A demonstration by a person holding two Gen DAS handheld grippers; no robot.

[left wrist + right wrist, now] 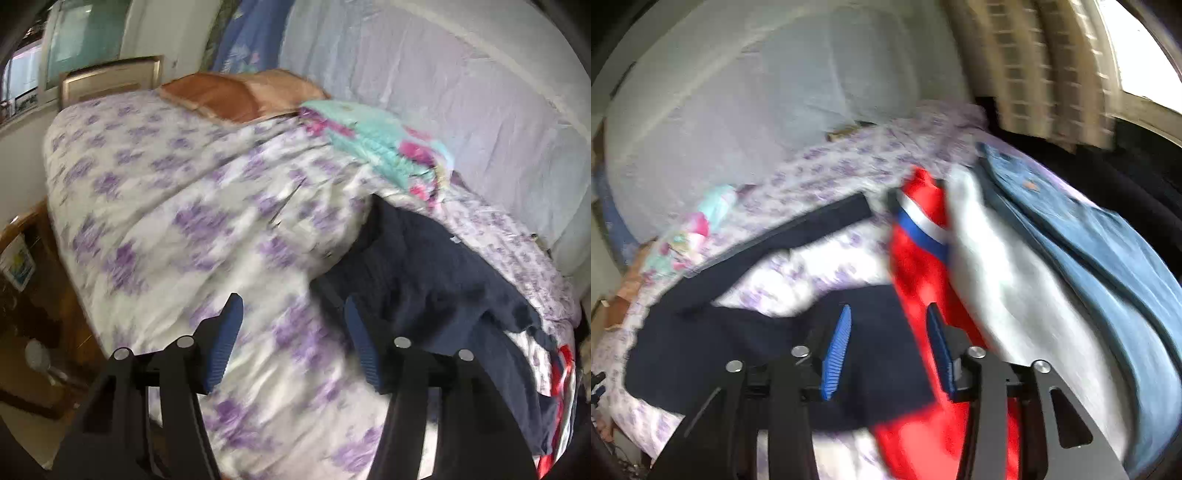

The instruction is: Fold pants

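Two blue-padded fingers of the left gripper [291, 332] fill the bottom of the left wrist view, jaws parted with nothing between them, only the bedspread [177, 206] showing in the gap. One pair of dark navy pants [436, 291] lies crumpled on the bed just right of the right finger, running toward the lower right edge. One white bedspread with purple flowers covers the bed. At its far end sit one orange-brown pillow [236, 96] and one folded turquoise-and-pink quilt [384, 147]. A pale padded headboard [461, 110] runs along the right side. Wooden furniture [33, 251] stands left of the bed, and a window [88, 33] shows at the upper left. The picture is blurred.

Next, the right wrist view: the right gripper [890, 350] hangs over the clothes with its jaws released, gripping nothing. The navy pants [746, 350] spread under and left of its left finger, one leg [798, 229] stretching away across the bedspread [849, 166]. Right of them lie three more garments, side by side: one red piece with a blue-and-white stripe [923, 266], one white piece [1004, 280], and one pair of blue jeans [1089, 240]. The headboard [757, 92] rises behind, and a checked curtain [1045, 70] hangs at the upper right beside a bright window [1145, 77].
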